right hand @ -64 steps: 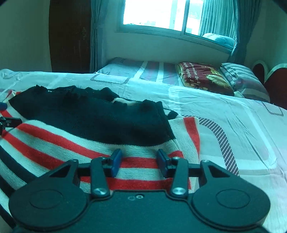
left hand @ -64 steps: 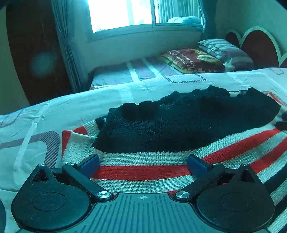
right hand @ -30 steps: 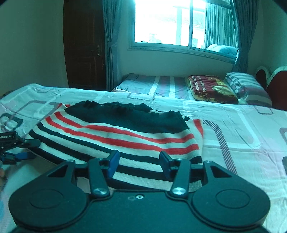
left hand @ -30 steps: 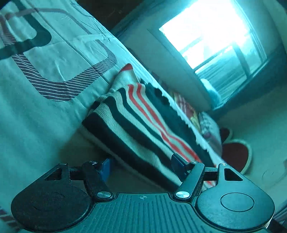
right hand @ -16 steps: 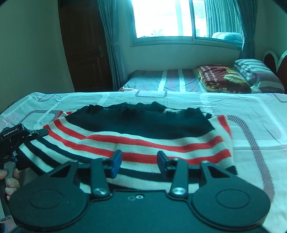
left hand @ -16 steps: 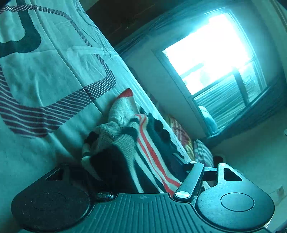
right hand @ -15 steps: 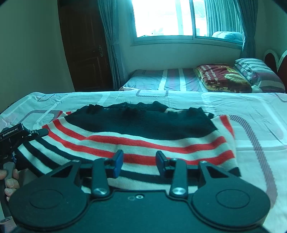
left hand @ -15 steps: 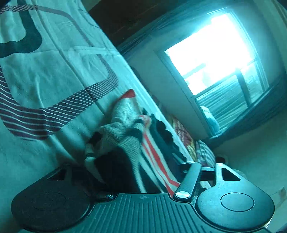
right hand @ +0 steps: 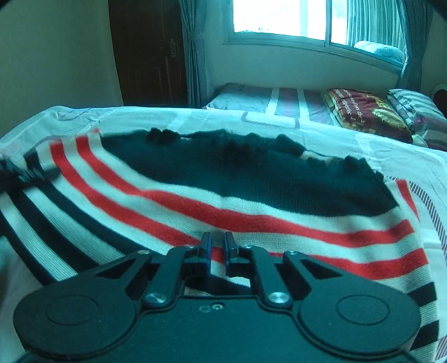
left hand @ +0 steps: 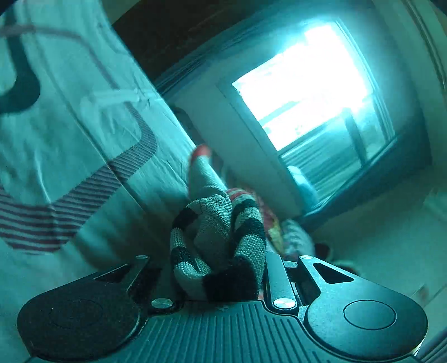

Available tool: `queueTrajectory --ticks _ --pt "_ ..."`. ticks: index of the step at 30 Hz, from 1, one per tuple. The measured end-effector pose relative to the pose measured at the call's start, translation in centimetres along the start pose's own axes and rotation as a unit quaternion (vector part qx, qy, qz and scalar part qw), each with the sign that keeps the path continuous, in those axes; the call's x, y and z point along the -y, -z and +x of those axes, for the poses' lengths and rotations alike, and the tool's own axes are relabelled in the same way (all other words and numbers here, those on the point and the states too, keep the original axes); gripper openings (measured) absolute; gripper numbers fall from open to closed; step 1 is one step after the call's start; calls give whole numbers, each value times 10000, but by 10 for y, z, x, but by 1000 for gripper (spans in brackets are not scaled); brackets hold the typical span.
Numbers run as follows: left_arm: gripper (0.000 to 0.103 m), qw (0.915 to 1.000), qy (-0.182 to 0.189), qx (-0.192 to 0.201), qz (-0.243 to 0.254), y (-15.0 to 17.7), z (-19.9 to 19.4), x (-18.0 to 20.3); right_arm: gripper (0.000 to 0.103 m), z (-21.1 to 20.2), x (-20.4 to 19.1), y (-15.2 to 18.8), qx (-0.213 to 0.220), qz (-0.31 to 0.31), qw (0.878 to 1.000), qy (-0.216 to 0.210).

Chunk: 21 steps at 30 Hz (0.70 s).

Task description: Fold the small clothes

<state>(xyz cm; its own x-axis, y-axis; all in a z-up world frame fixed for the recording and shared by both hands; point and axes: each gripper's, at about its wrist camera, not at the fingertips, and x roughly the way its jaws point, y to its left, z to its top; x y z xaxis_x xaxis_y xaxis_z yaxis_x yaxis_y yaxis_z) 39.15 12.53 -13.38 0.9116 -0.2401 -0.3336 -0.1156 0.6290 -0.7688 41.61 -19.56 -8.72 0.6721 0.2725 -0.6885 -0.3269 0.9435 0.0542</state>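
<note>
Closest in, the left gripper [left hand: 220,268] has a bunched wad of the striped knit garment [left hand: 218,237] crammed between its jaws, which are closing on it; a second ago they stood wide with the hem only lying ahead of them. The right gripper [right hand: 217,251] has likewise drawn its blue pads almost together, from half open, and the near edge of the garment [right hand: 223,201] appears pinched between them, though the contact itself is hard to make out. Both ends of the near hem now look gripped, which I judge readies the lift that carries this edge over toward the black band for the next fold.

Ahead of the right gripper the garment lies spread flat, red, white and dark stripes first, then the black part with its ruffled far edge. It rests on a pale bedsheet [right hand: 405,156] with rounded line patterns. Beyond lie a second bed [right hand: 279,103] with pillows [right hand: 363,111], a bright window [right hand: 279,16] with curtains [right hand: 195,55], and a dark wooden door [right hand: 151,50] off to the left.
</note>
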Motion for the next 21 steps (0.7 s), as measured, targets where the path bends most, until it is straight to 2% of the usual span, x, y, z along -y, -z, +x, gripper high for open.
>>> queueTrajectory --ticks 4,8,10,12,15,18,19,21 --pt "19 9982 -327 -359 -356 -2 16 -20 9 -1 0 3 54 41 10000 -5" --pt "19 9980 -311 -393 -373 -2 20 -18 9 -2 2 4 86 75 9999 -44" --pt "19 9989 -186 -337 -260 -7 16 -8 9 -2 5 4 105 143 9998 -83" --pt "19 9994 -24 -317 133 -15 17 16 9 -1 9 4 133 265 9995 -139" --pt "19 9954 171 -446 834 -26 22 66 9 0 16 6 176 543 9981 -240" --pt "19 9834 293 -668 1659 -21 32 121 6 -4 27 4 185 1028 9937 -401" --pt "19 9776 279 -774 1936 -16 37 138 10 -15 40 5 404 1538 9861 -490" --pt "19 9621 147 -980 2539 4 48 173 17 -48 74 14 1032 2504 9609 -577"
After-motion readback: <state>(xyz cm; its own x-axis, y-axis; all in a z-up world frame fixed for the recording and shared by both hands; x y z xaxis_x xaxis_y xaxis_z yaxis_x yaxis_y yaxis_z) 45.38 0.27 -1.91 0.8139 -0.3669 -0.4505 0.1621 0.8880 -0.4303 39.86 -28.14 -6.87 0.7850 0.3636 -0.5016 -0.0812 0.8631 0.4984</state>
